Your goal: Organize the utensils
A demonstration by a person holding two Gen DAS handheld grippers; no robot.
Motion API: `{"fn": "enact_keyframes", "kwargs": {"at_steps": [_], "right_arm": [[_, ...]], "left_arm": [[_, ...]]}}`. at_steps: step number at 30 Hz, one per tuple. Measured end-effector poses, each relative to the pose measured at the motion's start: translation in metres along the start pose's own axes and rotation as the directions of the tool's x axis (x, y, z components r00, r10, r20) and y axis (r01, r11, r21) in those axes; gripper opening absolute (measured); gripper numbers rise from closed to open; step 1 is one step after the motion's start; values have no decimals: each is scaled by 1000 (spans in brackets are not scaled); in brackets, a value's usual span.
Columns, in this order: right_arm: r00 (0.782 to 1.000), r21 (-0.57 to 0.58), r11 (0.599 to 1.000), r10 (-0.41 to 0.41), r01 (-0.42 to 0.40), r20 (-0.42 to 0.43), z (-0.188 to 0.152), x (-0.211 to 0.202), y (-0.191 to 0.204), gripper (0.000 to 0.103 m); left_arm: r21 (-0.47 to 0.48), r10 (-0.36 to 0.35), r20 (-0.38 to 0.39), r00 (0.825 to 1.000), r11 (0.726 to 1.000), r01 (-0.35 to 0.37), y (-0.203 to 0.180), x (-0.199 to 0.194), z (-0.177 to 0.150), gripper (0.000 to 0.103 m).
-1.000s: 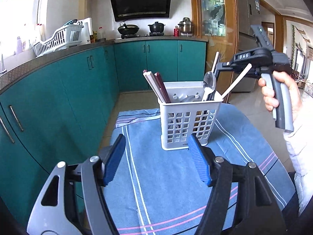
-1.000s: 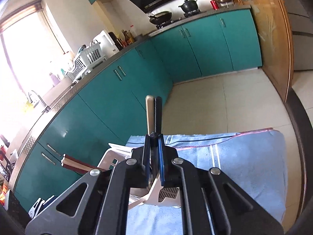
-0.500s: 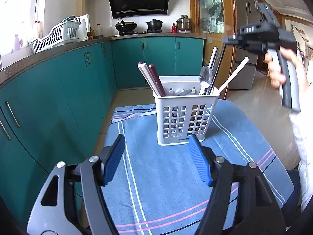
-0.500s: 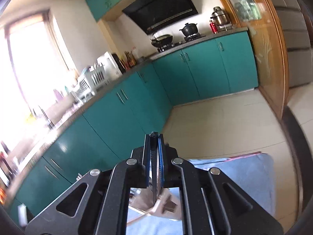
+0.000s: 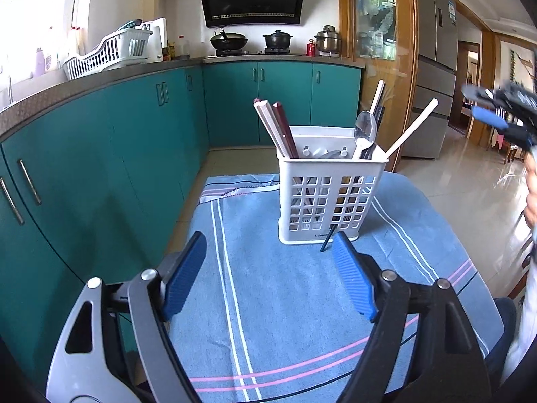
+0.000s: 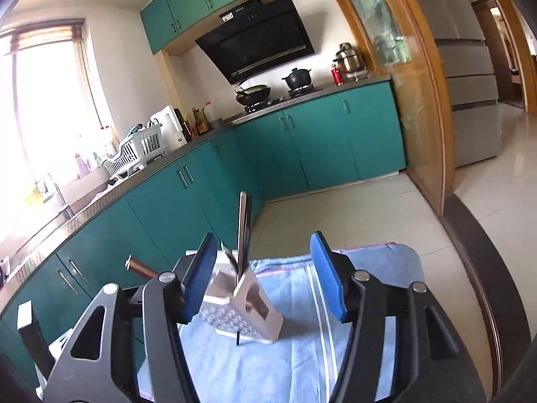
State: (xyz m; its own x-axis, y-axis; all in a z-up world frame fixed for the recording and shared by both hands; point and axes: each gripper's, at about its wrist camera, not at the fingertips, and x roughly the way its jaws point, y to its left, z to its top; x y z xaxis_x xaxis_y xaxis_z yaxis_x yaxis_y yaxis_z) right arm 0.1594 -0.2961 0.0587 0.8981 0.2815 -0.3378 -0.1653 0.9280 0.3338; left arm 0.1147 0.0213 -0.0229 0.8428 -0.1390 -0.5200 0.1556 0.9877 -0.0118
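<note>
A white slotted utensil basket [image 5: 330, 198] stands on the blue striped towel [image 5: 268, 319]. It holds red-brown chopsticks [image 5: 275, 127], a metal spoon [image 5: 365, 131], a white stick [image 5: 411, 127] and dark chopsticks [image 5: 378, 107], one tip poking out through the base. My left gripper [image 5: 268, 245] hangs just in front of the basket, its jaws opening with nothing between them. My right gripper [image 6: 264, 235] is back from the basket [image 6: 245, 309], and its jaws are opening with nothing in them. It shows blurred at the right edge [image 5: 496, 114] of the left wrist view. The dark chopsticks [image 6: 243, 231] stand upright in the basket.
Teal cabinets [image 5: 100, 154] run along the left and back under a counter with a white dish rack [image 5: 107, 53]. Pots sit on the stove [image 5: 251, 42]. Tiled floor [image 5: 470, 181] lies to the right, with a wooden glass partition [image 5: 379, 50] behind the table.
The right gripper let go of the dark chopsticks, which now stand in the basket, drew back to the right and opened. The left gripper's jaws widened a little.
</note>
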Motion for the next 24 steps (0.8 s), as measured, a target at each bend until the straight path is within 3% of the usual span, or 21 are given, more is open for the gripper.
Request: {"fn": "enact_keyframes", "kwargs": {"at_steps": [7, 12, 17, 19, 24], "right_arm": [[998, 27, 999, -16, 17, -55, -39, -9, -5, 57], [983, -27, 987, -162, 160, -83, -64, 1, 8, 58], [968, -189, 955, -244, 231, -52, -94, -1, 44, 78], [968, -242, 941, -249, 235, -29, -102, -7, 58, 89], [963, -314, 914, -268, 259, 13, -112, -26, 81, 100]], "left_arm": [[8, 17, -3, 1000, 1000, -17, -3, -7, -1, 80], [-5, 72, 25, 997, 997, -72, 1, -14, 0, 88], [8, 72, 97, 993, 997, -73, -8, -33, 0, 99], [19, 85, 132, 988, 996, -89, -13, -41, -1, 99], [24, 99, 162, 982, 994, -104, -17, -58, -5, 99]]}}
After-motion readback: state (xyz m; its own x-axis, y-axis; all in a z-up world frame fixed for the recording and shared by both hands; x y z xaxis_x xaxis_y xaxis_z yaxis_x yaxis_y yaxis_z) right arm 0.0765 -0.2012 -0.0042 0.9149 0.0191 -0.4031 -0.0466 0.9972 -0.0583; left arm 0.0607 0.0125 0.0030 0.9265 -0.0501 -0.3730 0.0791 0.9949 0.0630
